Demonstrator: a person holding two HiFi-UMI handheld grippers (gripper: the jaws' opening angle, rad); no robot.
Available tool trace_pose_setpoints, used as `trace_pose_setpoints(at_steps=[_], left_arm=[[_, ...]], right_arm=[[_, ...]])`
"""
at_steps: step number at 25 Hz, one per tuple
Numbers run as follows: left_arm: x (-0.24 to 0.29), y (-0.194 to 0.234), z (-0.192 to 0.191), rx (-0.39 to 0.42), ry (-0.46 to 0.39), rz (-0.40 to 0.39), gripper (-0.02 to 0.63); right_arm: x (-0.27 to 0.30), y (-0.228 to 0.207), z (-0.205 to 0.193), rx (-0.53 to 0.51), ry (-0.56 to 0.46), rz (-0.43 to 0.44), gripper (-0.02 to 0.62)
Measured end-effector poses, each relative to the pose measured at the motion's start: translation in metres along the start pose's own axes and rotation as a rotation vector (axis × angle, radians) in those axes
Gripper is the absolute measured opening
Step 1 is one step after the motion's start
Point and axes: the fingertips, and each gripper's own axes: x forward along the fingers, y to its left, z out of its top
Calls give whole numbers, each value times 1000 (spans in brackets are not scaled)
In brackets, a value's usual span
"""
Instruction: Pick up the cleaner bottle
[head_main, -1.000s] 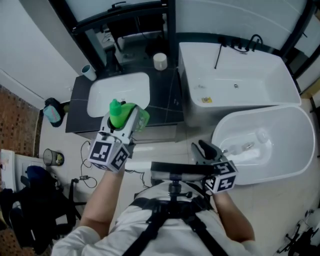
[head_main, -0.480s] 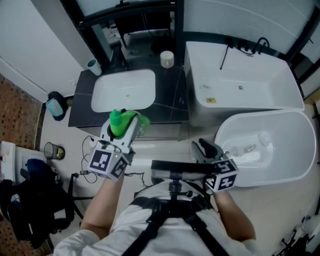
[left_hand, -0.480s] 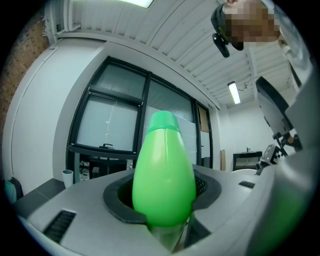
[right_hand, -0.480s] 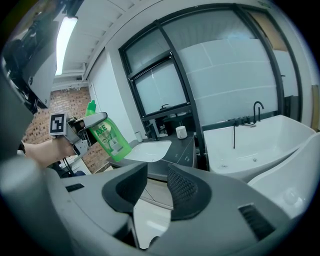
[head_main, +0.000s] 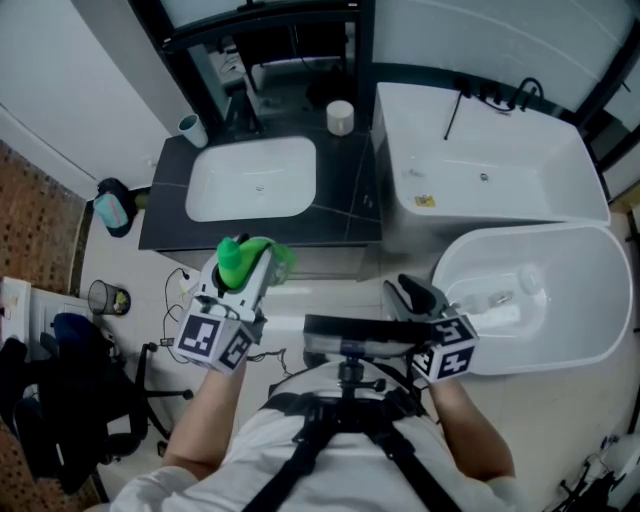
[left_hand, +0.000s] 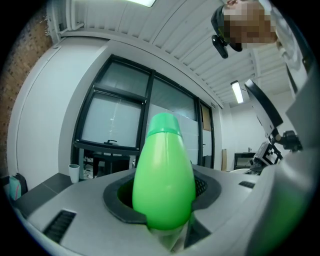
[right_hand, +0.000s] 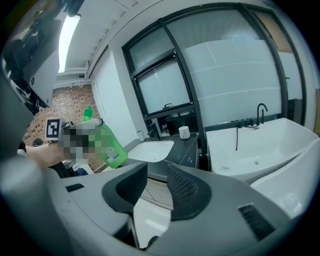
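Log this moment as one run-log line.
left claw: shut on green cleaner bottle, held in air in front of vanity | right claw: open, empty | task: bottle picked up

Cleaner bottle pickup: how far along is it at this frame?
Done: the green cleaner bottle is off the dark vanity counter, held in the air in front of it. In hand: the left gripper is clamped on the bottle's body; the right gripper is open and empty. Left: nothing of the pickup itself that I can see.
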Motion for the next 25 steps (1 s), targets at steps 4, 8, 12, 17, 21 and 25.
trace_pose_setpoints(at_steps=[4, 8, 12, 17, 21, 25], left_arm=[[-5, 0, -2, -12, 3, 5, 187], [-11, 2, -5, -15, 7, 8, 187], [-14, 4, -8, -12, 16, 15, 187], [-19, 5, -13, -15, 31, 25, 187], [-26, 8, -19, -25, 42, 42, 187], [-33, 11, -23, -33, 52, 65, 187]], right_arm=[[-1, -2, 0, 5, 4, 0, 129], [-4, -2, 3, 15, -4, -5, 130], [-6, 0, 7, 28, 2, -7, 130], [-9, -6, 11, 26, 7, -19, 130], [-8, -10, 13, 17, 12, -26, 130], [-4, -11, 17, 12, 17, -19, 130]])
